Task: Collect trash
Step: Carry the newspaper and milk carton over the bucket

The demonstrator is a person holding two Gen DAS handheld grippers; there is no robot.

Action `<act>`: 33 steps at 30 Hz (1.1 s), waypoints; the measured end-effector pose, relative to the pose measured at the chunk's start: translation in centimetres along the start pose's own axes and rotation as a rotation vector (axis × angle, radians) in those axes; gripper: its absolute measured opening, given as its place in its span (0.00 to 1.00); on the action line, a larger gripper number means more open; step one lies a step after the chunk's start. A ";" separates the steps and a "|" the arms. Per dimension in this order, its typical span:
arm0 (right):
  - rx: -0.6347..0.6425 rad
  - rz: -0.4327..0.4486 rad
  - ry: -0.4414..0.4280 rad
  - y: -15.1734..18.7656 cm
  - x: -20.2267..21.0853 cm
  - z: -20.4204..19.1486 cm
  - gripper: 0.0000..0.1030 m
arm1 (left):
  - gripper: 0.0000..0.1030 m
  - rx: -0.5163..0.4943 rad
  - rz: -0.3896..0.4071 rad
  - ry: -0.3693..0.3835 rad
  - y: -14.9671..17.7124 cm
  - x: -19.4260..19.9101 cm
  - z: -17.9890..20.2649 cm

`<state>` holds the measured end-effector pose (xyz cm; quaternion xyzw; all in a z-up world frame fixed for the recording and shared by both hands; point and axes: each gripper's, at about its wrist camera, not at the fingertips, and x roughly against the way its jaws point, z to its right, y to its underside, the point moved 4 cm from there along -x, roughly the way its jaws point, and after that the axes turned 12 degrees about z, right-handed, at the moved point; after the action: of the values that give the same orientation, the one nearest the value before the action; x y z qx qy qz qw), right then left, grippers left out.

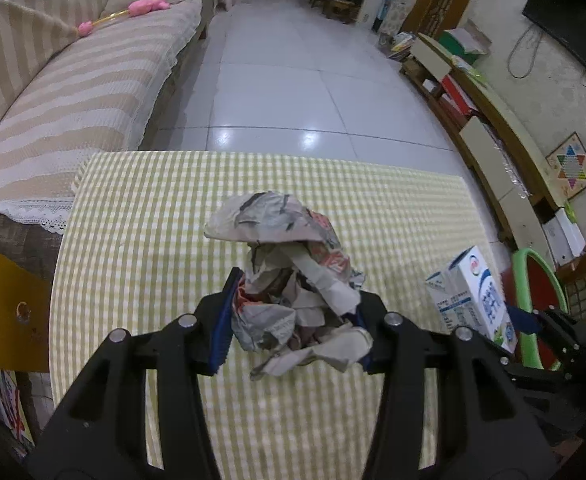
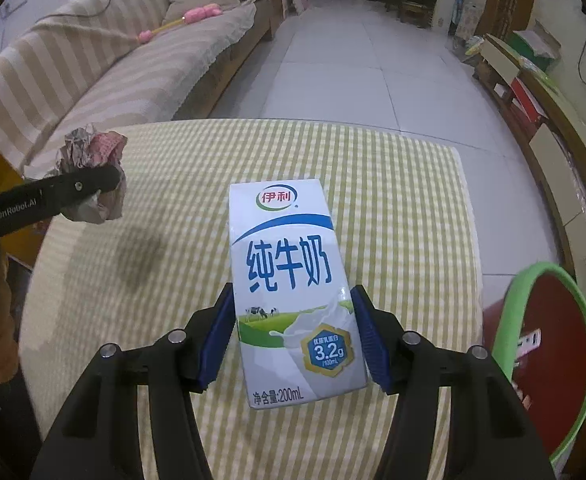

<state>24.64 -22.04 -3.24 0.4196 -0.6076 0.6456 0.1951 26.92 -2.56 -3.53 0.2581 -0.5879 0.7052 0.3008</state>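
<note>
Crumpled newspaper wad [image 1: 293, 292] is pinched in the left gripper [image 1: 291, 320], white milk carton [image 2: 293, 296] clamped in the right gripper [image 2: 293, 334], both above the checkered tablecloth [image 2: 393, 208]. Loose paper flaps could snag and slip out near the green-rimmed bin [image 2: 549, 360] right of the cloth.

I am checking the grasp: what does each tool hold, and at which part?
The left tool clamps the crumpled newspaper ball at its lower sides. The right tool clamps the milk carton at its lower side walls.
</note>
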 end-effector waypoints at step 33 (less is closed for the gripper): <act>-0.213 0.202 0.065 3.5 14.9 9.7 0.54 | 0.45 -0.119 -0.003 0.229 3.2 6.8 12.4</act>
<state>16.36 -35.73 5.31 0.3123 -0.7050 0.6071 0.1922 20.04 -14.37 1.37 0.1585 -0.5904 0.6932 0.3817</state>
